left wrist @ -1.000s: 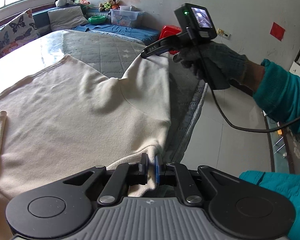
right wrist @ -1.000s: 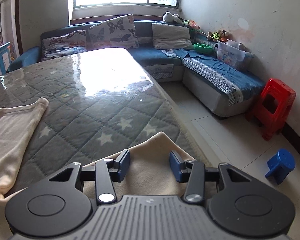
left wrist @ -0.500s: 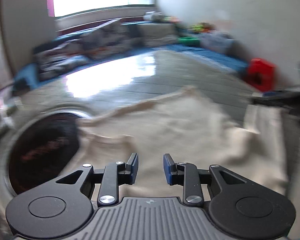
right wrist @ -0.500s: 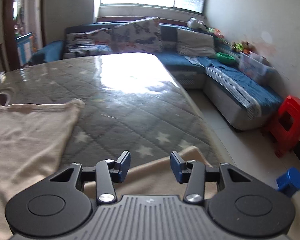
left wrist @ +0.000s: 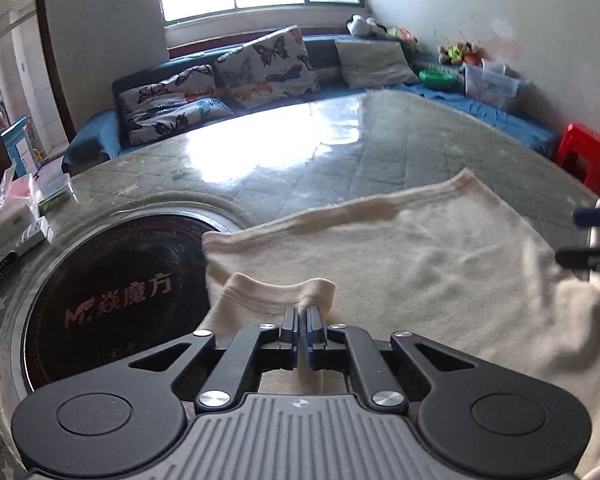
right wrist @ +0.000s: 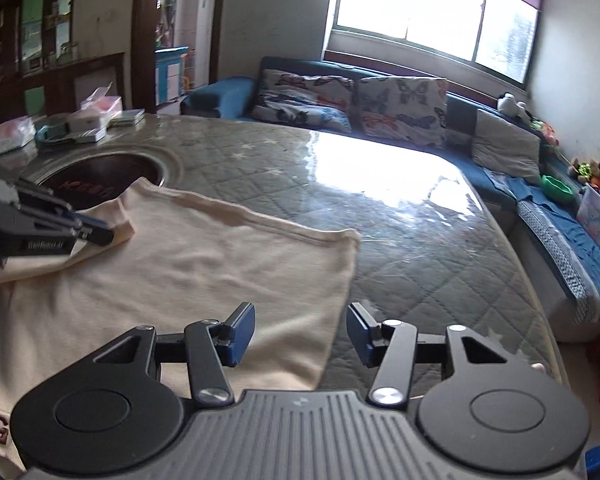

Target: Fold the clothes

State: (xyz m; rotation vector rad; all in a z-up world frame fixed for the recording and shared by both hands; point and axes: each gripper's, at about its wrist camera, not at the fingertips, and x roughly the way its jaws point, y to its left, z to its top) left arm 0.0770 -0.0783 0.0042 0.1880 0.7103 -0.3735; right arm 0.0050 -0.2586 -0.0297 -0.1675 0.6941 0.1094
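A cream garment (left wrist: 420,264) lies spread on the quilted table (left wrist: 340,160). My left gripper (left wrist: 303,334) is shut on a raised fold of the garment near its left edge; it also shows in the right wrist view (right wrist: 96,232), pinching that cuff-like fold. My right gripper (right wrist: 300,336) is open and empty, hovering over the garment's (right wrist: 180,280) near right edge. Its fingertips (left wrist: 592,236) show at the right edge of the left wrist view.
A round black cooktop (left wrist: 112,288) is set in the table, partly under the garment's left side. Boxes and packets (right wrist: 72,124) sit at the far left of the table. A blue sofa (right wrist: 380,104) with cushions lies beyond. A red stool (left wrist: 584,156) stands right.
My left gripper let go of the garment's near corner, swung left across it, and shut on a fold by the cooktop. My right gripper stayed open and turned left.
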